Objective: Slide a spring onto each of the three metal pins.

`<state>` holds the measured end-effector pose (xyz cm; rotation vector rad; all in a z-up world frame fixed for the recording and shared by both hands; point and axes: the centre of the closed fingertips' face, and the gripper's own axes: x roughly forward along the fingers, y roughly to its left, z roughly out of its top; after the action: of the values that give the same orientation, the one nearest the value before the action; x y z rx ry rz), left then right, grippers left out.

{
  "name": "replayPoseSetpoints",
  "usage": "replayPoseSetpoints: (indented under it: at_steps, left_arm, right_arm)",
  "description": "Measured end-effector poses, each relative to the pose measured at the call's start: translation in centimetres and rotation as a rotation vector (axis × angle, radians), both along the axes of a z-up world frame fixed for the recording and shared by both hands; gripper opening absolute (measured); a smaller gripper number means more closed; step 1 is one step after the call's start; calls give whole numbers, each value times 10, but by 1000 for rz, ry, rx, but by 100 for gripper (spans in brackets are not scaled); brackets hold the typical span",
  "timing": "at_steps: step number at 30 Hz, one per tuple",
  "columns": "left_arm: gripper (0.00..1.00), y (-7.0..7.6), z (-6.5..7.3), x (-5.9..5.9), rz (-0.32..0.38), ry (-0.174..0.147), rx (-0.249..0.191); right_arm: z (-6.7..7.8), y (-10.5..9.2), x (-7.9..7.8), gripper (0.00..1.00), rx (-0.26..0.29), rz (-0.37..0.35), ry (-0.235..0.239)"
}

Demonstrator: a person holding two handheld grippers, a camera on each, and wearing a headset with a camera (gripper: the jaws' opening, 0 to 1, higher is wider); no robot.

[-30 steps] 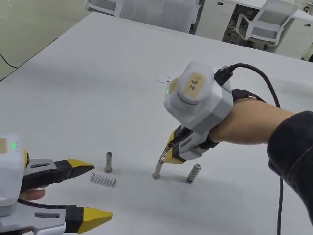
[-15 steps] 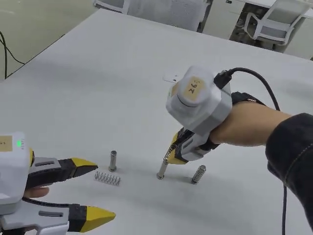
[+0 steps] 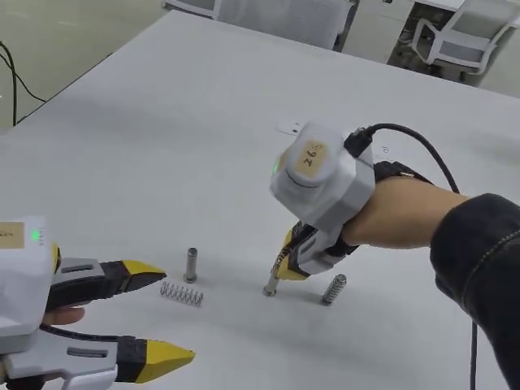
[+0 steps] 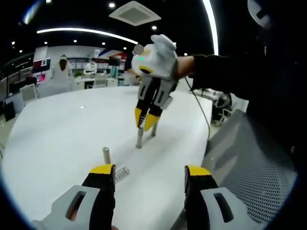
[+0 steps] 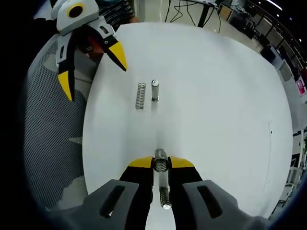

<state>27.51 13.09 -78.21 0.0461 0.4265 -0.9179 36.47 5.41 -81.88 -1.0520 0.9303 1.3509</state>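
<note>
Head view, read left to right. At far left the left gripper [image 3: 166,313] hovers low over the near edge of the table [image 3: 162,122], jaws spread and holding nothing, probably parked clear of the working hand. Next stands the bare pin [image 3: 192,264], upright, with the loose spring [image 3: 181,293] lying flat just beside its base, handy for a later pick. At centre the middle pin [image 3: 270,284] stands below the right gripper [image 3: 286,262], whose jaws are clamped on the held spring [image 5: 160,163], kept roughly in line with the pin so the coil can thread over its tip. Whether the coil has caught the tip cannot be told. Rightmost, the right pin [image 3: 340,279] already wears the fitted spring [image 3: 331,292]. By this judgement, one pin is finished and the second is in hand.
</note>
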Motion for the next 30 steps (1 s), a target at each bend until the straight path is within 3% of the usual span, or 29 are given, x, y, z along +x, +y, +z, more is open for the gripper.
replayPoseSetpoints:
  at_steps: [15,30]
  left_arm:
    - [53,0,-1,0,-3,3,5]
    - [52,0,-2,0,-7,2,11]
  right_arm:
    - [-22,1,-1,8,-27,-5,13]
    - [-33,1,0,8,-37,-15,16]
